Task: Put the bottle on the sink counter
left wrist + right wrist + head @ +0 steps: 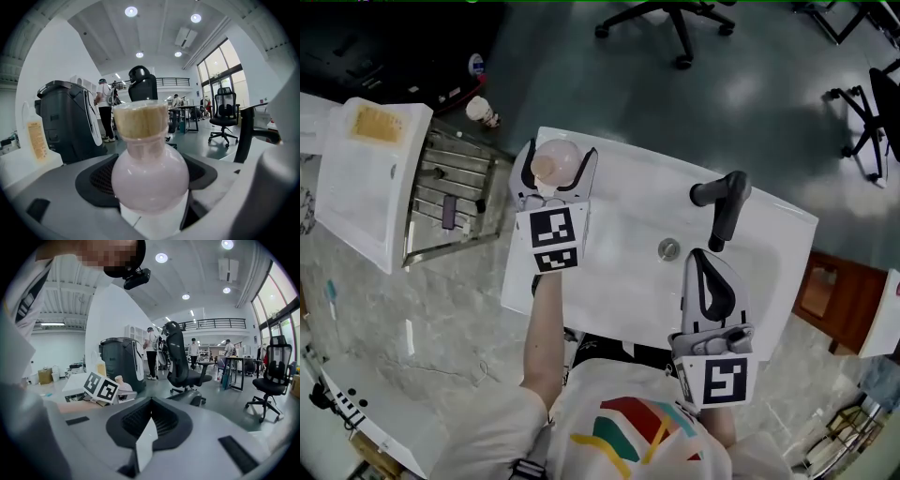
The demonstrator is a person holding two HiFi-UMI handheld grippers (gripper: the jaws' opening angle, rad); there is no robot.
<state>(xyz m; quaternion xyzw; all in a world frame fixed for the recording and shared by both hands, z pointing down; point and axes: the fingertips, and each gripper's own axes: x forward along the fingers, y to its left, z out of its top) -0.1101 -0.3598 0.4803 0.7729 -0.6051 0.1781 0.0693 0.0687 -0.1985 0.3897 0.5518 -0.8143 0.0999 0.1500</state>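
A pale pink round-bodied bottle [554, 165] with a tan cork-like top is held upright between the jaws of my left gripper [555, 171], which is shut on it. It is over the left rear part of the white sink counter [619, 178]; I cannot tell whether it touches the counter. In the left gripper view the bottle [150, 173] fills the gap between the jaws. My right gripper [699, 257] is shut and empty over the front right of the basin, pointing at the black faucet [723, 201]. The right gripper view shows its jaws meeting.
A drain [668, 248] lies mid-basin. Left of the sink stand a metal rack [455, 197] and a white lidded bin [366, 178]. A small bottle [483, 111] stands behind the rack. Office chairs [675, 19] are beyond, and a wooden stool [830, 291] at right.
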